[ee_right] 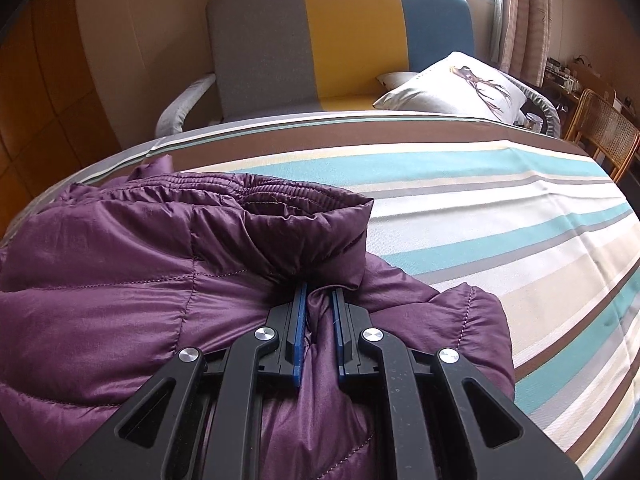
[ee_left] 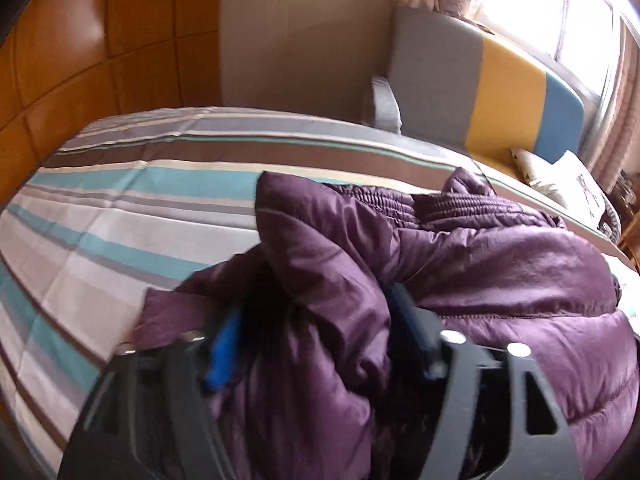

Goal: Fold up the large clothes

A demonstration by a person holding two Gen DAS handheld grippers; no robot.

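On the striped bed (ee_right: 500, 208) lies a purple puffer jacket (ee_right: 120, 272), bunched into a soft heap, not yet a neat packet. Its elastic hem or cuff has been brought over the quilted body, so some folding seems done, yet the edges are uneven and loose flaps stick out; by my judgement the task is somewhere in the middle, with squaring and further folds left. The right gripper (ee_right: 320, 300) is pressed nearly together, pinching a ridge of purple fabric between its blue pads (ee_right: 299, 328). The left gripper (ee_left: 316, 332) stands spread, its pads clear of the cloth although a thick fold of the jacket (ee_left: 480, 264) rises between the fingers; it looks to have let go, or not yet to have gripped. The right wrist view is sharp and shows the pinch clearly, the gathered band, the bare bed toward a cushion (ee_right: 452, 84) and a wicker chair (ee_right: 604, 132). The left wrist view is blurred, but it alone shows the far side of the heap, a flap lying flat on the sheet (ee_left: 80, 240), and an orange padded headboard (ee_left: 80, 60).
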